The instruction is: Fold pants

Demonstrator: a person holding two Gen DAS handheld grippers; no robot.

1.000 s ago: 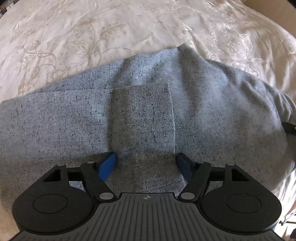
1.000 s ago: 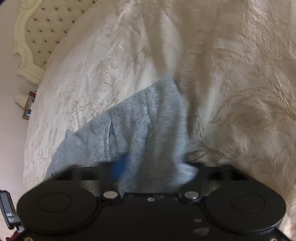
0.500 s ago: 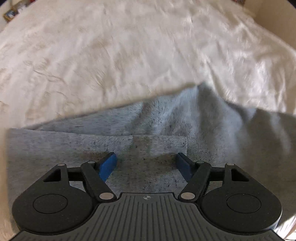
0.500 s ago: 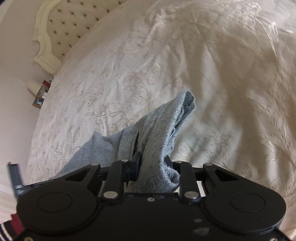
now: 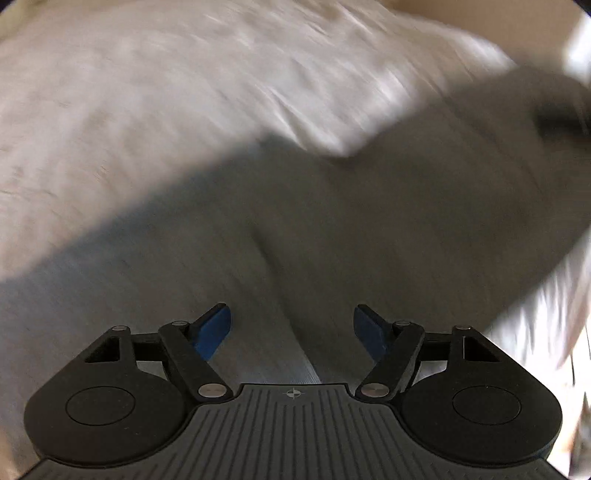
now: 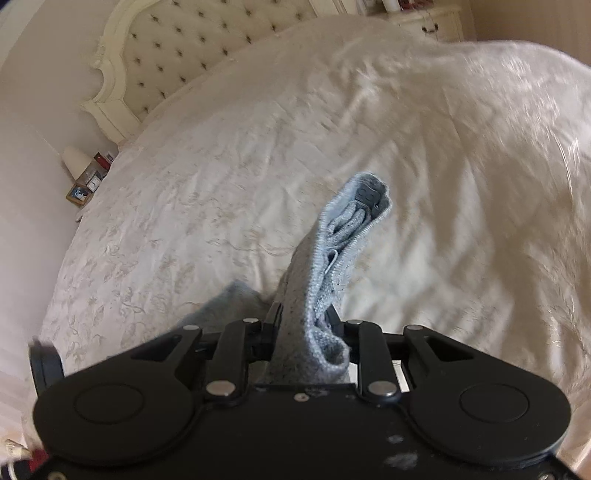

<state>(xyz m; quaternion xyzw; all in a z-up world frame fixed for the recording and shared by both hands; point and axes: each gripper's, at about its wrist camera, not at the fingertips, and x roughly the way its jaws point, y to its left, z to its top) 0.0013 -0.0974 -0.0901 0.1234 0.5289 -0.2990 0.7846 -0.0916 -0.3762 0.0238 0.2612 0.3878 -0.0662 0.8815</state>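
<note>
The grey knit pants spread across the lower half of the blurred left wrist view, over the cream bedspread. My left gripper is open, its blue pads wide apart just above the cloth. In the right wrist view my right gripper is shut on a bunched end of the pants, which stands up between the jaws, its hemmed edge pointing up and away. The rest of the pants hangs down to the lower left there.
The bed carries an embroidered cream bedspread. A tufted cream headboard is at the far end. A bedside table with a small lamp and trinkets stands at the left. A white dresser is at the top.
The right gripper closed on the pants' end and lifted it off the bed. The left gripper stayed open and swung quickly over the cloth, now blurred.
</note>
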